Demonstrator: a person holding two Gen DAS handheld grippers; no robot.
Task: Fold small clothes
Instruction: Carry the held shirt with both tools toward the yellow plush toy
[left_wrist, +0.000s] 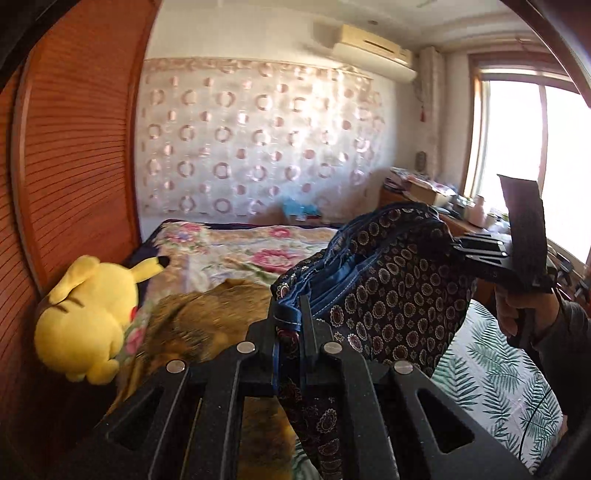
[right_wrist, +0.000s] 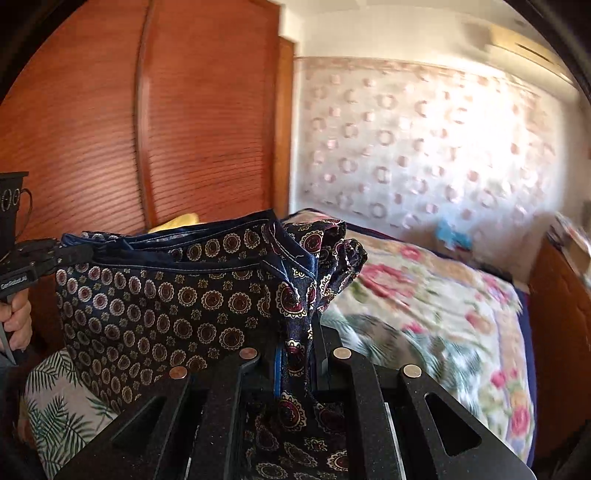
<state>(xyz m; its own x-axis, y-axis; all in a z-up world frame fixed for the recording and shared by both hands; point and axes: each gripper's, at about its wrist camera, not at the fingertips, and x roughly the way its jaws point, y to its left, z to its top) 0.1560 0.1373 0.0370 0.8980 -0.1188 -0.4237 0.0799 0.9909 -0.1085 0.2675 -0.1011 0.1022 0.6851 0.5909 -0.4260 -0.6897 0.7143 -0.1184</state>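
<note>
Shorts (left_wrist: 388, 280) of dark navy cloth printed with small round medallions hang stretched in the air between two black grippers, above a bed. Left gripper (left_wrist: 290, 314), at the lower centre of its own view, has its jaws pressed together on one end of the blue waistband; the same tool shows at the left edge of the other camera (right_wrist: 68, 254), a hand wrapped round its grip. Right gripper (right_wrist: 297, 332) pinches a bunched corner of the garment at the lower centre of its view, and appears again at the right of the left camera (left_wrist: 454, 245), its fingertips sunk into the fabric. Below the cloth lies a leaf-print sheet (left_wrist: 491, 373); a floral quilt (right_wrist: 436, 295) covers the bed further back, blurred in the right camera. A yellow plush toy (left_wrist: 88, 317) sits at the lower left beside a slatted wooden wardrobe (left_wrist: 77, 147), with a brown furry shape (left_wrist: 207, 317) next to it too smeared to identify. Boxes on the cabinet by the window (left_wrist: 424, 186) hold items too small to tell apart
</note>
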